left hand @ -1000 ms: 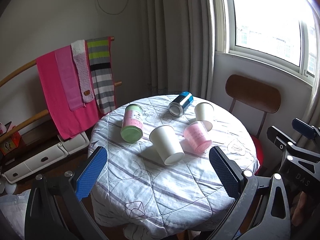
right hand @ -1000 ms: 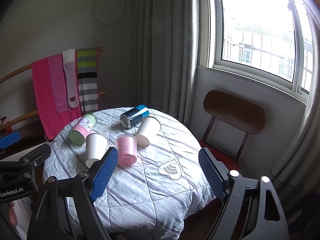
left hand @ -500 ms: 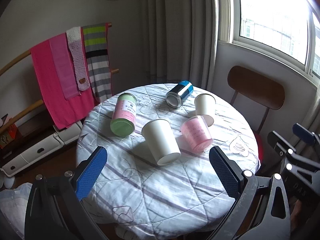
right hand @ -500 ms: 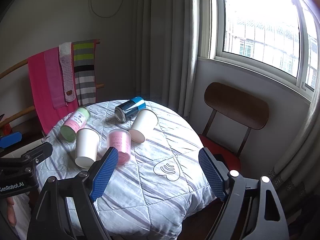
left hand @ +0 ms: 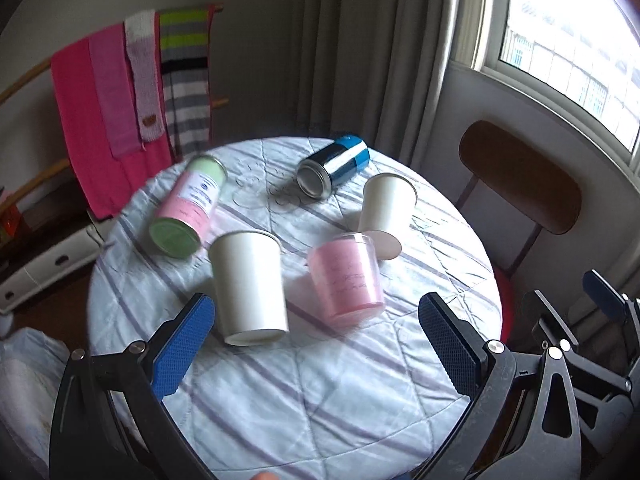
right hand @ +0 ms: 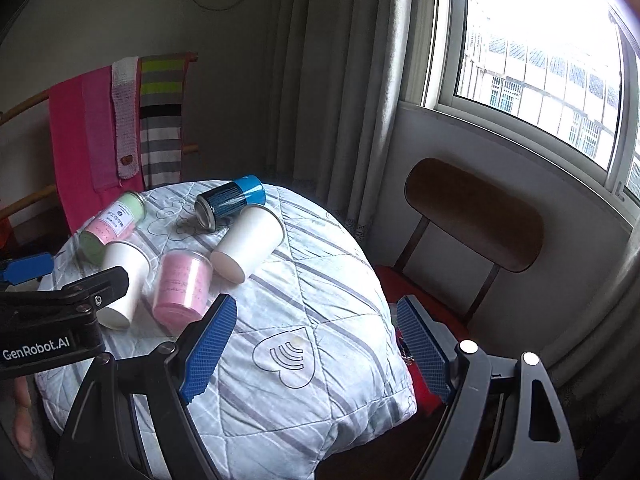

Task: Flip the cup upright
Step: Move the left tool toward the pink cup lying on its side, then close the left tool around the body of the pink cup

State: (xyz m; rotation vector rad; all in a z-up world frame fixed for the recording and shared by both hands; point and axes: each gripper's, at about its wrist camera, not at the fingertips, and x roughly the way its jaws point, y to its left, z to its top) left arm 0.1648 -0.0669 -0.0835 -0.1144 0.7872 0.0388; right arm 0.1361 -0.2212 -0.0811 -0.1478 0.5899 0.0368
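Several containers lie on their sides on a round table with a quilted cloth (left hand: 320, 392). A white paper cup (left hand: 250, 288) lies nearest my left gripper (left hand: 316, 344), which is open and empty just in front of it. A pink cup (left hand: 346, 274), a second white paper cup (left hand: 386, 208), a green-and-pink canister (left hand: 188, 208) and a blue can (left hand: 334, 164) lie behind. In the right wrist view my right gripper (right hand: 316, 348) is open and empty over the table's near right edge; the second white cup (right hand: 250, 242) and pink cup (right hand: 182, 284) lie left of it.
A wooden chair (right hand: 472, 216) with a red seat stands right of the table under the window. A rack with pink and striped cloths (left hand: 120, 100) stands behind on the left. Curtains hang at the back. The left gripper's body (right hand: 52, 320) crosses the right wrist view's left side.
Both grippers have moved closer to the table and now look down on it more steeply. The cups have not moved. Both grippers stay open.
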